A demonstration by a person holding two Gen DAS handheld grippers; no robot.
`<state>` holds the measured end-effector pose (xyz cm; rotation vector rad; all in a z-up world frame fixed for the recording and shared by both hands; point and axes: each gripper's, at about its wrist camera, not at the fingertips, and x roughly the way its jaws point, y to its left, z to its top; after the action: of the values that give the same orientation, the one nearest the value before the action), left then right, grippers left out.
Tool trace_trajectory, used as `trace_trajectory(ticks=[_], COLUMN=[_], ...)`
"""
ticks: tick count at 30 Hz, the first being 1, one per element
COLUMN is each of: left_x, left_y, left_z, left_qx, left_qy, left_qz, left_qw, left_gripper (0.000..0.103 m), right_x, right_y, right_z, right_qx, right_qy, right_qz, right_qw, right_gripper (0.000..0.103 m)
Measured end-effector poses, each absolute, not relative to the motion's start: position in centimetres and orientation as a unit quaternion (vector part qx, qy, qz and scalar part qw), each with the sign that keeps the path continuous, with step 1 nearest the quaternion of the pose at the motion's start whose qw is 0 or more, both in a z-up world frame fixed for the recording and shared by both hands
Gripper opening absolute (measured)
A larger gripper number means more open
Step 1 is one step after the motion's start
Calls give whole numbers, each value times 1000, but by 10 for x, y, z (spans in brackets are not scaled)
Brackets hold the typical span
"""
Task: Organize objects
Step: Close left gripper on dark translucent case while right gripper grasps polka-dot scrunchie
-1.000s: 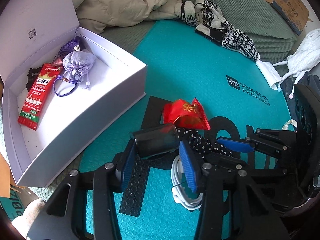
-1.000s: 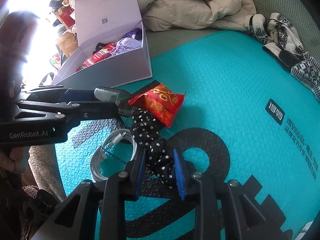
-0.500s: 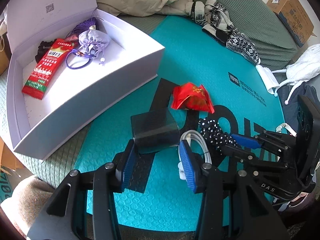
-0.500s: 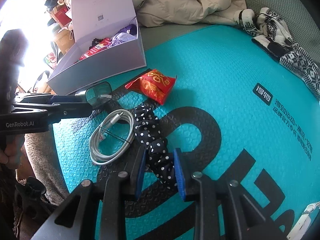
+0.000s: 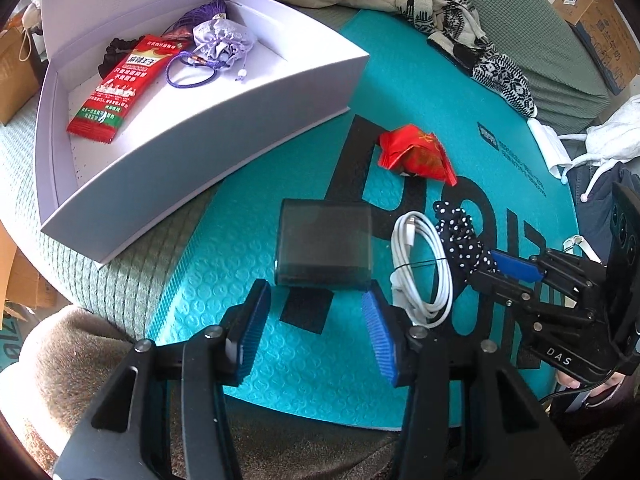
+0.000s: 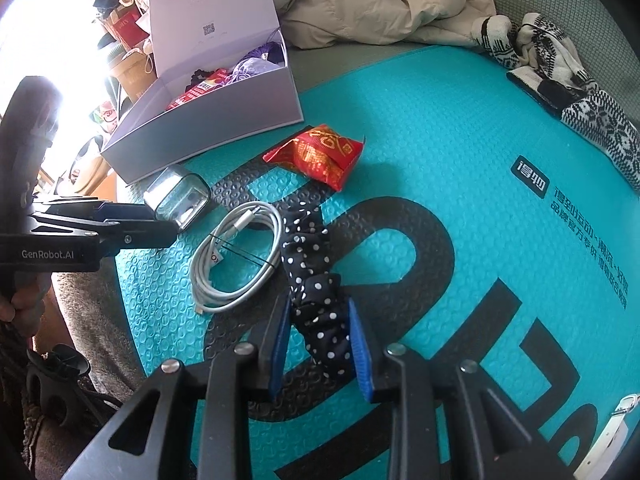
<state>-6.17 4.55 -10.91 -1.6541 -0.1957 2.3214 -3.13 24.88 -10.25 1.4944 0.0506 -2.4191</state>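
teal foam mat [image 5: 420,80] spreads under both claws, black lettering across it; white box [image 5: 208,136] sits open ahead and to the left of the left gripper [image 5: 316,330], on the mat's edge, holding a red snack packet [image 5: 120,88], a lilac drawstring pouch [image 5: 224,40] and a purple cord; beige jacket [image 6: 380,4] lies crumpled beyond the box, patterned knit gloves [image 6: 568,92] far ahead to the right of the right gripper [image 6: 316,344]; smoky translucent case [image 5: 324,252] lies flat on the mat just ahead of the left gripper's blue pads, outside them and not touched; that claw's jaws have just been opening and stand apart with only mat between them; red foil pouch [image 5: 416,156] lies further ahead of it, slightly right; coiled white cable [image 5: 424,268] lies just right of the case, beside the left gripper's right finger; black polka-dot scrunchie [image 6: 312,276] runs from beside the cable back into the right gripper, whose narrow jaws sit against its near end on both sides, pinching it on the mat.
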Motion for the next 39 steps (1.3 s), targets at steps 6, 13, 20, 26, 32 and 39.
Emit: trace_trajectory(ticks=[6, 13, 20, 26, 32, 39], left_x=[-66, -76, -81, -79, -74, -71], left_y=[48, 51, 57, 57, 54, 53], left_z=[-109, -110, -112, -111, -109, -107], left_qx=[-564, -542, -525, -521, -519, -523], left_qy=[-60, -59, -41, -41, -50, -51], left_qz=[812, 826, 838, 842, 842, 840], left_qw=[139, 145, 143, 136, 141, 138], left_gripper=[60, 68, 69, 63, 41, 40], right_x=[-33, -39, -38, -36, -35, -35], right_y=[246, 243, 232, 221, 220, 225], right_z=[-104, -105, -108, -108, -105, -96], right_qx=[515, 507, 496, 485, 482, 476], right_qy=[26, 40, 78, 101, 95, 82], right_qz=[-844, -849, -854, -856, -858, -863], right_qw=[145, 143, 137, 149, 151, 146], right_gripper=[30, 30, 32, 17, 17, 17])
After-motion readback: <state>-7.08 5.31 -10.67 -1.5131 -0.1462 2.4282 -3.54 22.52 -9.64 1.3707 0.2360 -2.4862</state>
